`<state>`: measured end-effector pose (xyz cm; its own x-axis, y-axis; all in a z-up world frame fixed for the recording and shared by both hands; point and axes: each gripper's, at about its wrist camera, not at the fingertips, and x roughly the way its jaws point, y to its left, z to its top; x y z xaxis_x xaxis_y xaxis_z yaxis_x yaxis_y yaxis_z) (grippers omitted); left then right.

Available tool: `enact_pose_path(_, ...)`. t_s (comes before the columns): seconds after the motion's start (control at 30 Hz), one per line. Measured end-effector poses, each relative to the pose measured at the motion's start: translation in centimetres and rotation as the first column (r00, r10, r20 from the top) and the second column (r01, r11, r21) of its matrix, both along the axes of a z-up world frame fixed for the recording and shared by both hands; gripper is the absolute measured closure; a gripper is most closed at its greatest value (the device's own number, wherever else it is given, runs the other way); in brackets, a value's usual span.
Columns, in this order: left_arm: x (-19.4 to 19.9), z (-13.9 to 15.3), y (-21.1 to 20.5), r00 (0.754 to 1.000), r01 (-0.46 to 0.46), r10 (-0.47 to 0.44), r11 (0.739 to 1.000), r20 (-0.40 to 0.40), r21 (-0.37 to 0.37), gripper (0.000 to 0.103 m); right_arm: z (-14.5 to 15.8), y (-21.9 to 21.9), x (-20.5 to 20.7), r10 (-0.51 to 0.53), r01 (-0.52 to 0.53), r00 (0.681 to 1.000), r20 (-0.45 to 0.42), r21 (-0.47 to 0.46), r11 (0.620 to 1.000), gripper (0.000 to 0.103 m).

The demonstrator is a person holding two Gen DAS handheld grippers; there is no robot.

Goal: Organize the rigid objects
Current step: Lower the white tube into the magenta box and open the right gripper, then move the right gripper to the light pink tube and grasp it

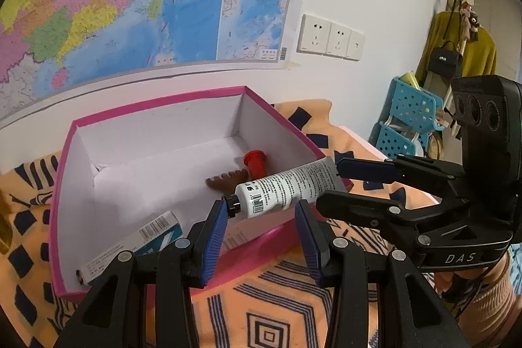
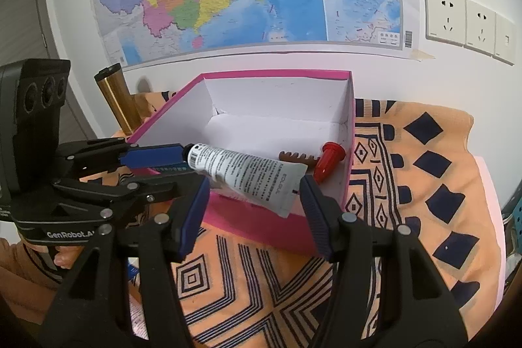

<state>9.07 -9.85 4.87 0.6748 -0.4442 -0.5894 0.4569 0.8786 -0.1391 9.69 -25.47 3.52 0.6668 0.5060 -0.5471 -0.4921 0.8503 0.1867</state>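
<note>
Tube (image 1: 287, 188) — white, black ribbed cap, flat crimped tail — clamped by left gripper (image 1: 261, 204) and right gripper (image 2: 255, 185) over pink box (image 1: 156, 104)

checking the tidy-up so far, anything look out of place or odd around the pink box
The white tube is not down in the pink box: it hangs across the near rim, pinched by cap and crimped end between both grippers. The red piece and brown comb lie inside.

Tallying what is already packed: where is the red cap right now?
The red cap lies on the floor of the pink box, at its far right corner, touching the brown comb. The white tube hangs just in front.
</note>
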Motion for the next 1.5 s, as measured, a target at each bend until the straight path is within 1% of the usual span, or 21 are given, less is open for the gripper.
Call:
enact_pose_path(0.33, 1.9, -0.6, 0.0, 1.0, -0.013, 0.013, 1.0, -0.028, 0.011, 0.06, -0.3, 0.4, 1.3, -0.003, 0.002, 1.0, -0.012, -0.019, 1.0, 0.043)
enact_pose_path(0.47, 2.7, -1.0, -0.1, 0.999, -0.014, 0.015, 1.0, -0.045, 0.007, 0.06, -0.5, 0.4, 2.1, -0.008, 0.007, 1.0, -0.022, -0.024, 1.0, 0.043)
enact_pose_path(0.5, 2.9, -1.0, -0.1, 0.999, -0.004, 0.004, 1.0, -0.052, -0.001, 0.06, -0.6, 0.4, 2.3, 0.005, -0.005, 1.0, -0.028, -0.014, 1.0, 0.044)
enact_pose_path(0.53, 3.0, -1.1, -0.2, 0.998, 0.001, -0.001, 1.0, -0.058, -0.004, 0.063, -0.6, 0.6, 2.5, 0.013, -0.013, 0.999, -0.033, -0.009, 1.0, 0.045)
enact_pose_path(0.6, 3.2, -1.1, -0.5, 0.999, -0.01, 0.011, 1.0, -0.048, 0.016, 0.067, -0.7, 1.0, 2.8, 0.013, -0.014, 0.999, -0.029, -0.024, 1.0, 0.045)
enact_pose_path(0.7, 3.7, -1.4, -0.3, 0.998, -0.013, 0.014, 1.0, -0.064, 0.009, 0.067, -0.8, 0.9, 3.3, 0.007, -0.008, 0.999, -0.034, -0.023, 1.0, 0.045)
enact_pose_path(0.87, 3.4, -1.7, 0.2, 0.998, -0.027, 0.028, 0.999, -0.052, 0.019, 0.065, -1.1, 0.0, 3.4, -0.014, 0.014, 0.999, -0.045, 0.002, 1.0, 0.045)
enact_pose_path(1.0, 2.6, -1.6, 0.6, 0.999, -0.032, 0.033, 0.999, -0.034, 0.022, 0.064, -1.1, -0.6, 2.7, -0.017, 0.018, 0.999, -0.046, 0.011, 1.0, 0.045)
enact_pose_path(1.07, 2.1, -1.4, 0.9, 0.999, -0.029, 0.03, 0.999, -0.023, 0.019, 0.062, -1.0, -0.8, 2.2, -0.013, 0.014, 0.999, -0.043, 0.022, 1.0, 0.045)
enact_pose_path(1.1, 1.8, -1.3, 1.0, 0.999, -0.027, 0.027, 1.0, -0.017, 0.016, 0.06, -0.9, -1.0, 1.8, -0.009, 0.01, 0.999, -0.04, 0.033, 0.999, 0.045)
enact_pose_path(1.13, 1.3, -1.1, 1.2, 1.0, -0.025, 0.025, 1.0, -0.006, 0.012, 0.057, -0.8, -1.1, 1.5, -0.004, 0.006, 0.999, -0.04, 0.042, 0.999, 0.045)
enact_pose_path(1.17, 0.9, -0.9, 1.4, 1.0, -0.024, 0.024, 1.0, 0.001, 0.011, 0.056, -0.7, -1.2, 1.0, 0.002, 0.0, 0.999, -0.039, 0.051, 0.999, 0.045)
enact_pose_path(1.33, -1.9, -0.5, 2.3, 1.0, 0.002, -0.003, 1.0, 0.027, 0.018, 0.055, -0.6, -1.4, -1.3, 0.039, -0.036, 0.998, -0.042, 0.08, 0.996, 0.045)
enact_pose_path(1.37, -2.4, -0.6, 2.5, 0.999, 0.006, -0.007, 1.0, 0.032, 0.022, 0.054, -0.7, -1.4, -1.8, 0.046, -0.042, 0.998, -0.044, 0.079, 0.996, 0.045)
enact_pose_path(1.43, -3.6, -0.9, 3.0, 0.999, 0.009, -0.01, 1.0, 0.036, 0.025, 0.047, -1.3, -1.3, -2.9, 0.059, -0.055, 0.997, -0.056, 0.076, 0.996, 0.045)
enact_pose_path(1.5, -4.6, -1.6, 3.2, 1.0, 0.004, -0.005, 0.999, 0.031, 0.034, 0.047, -2.3, -1.2, -4.0, 0.055, -0.05, 0.996, -0.073, 0.06, 0.997, 0.045)
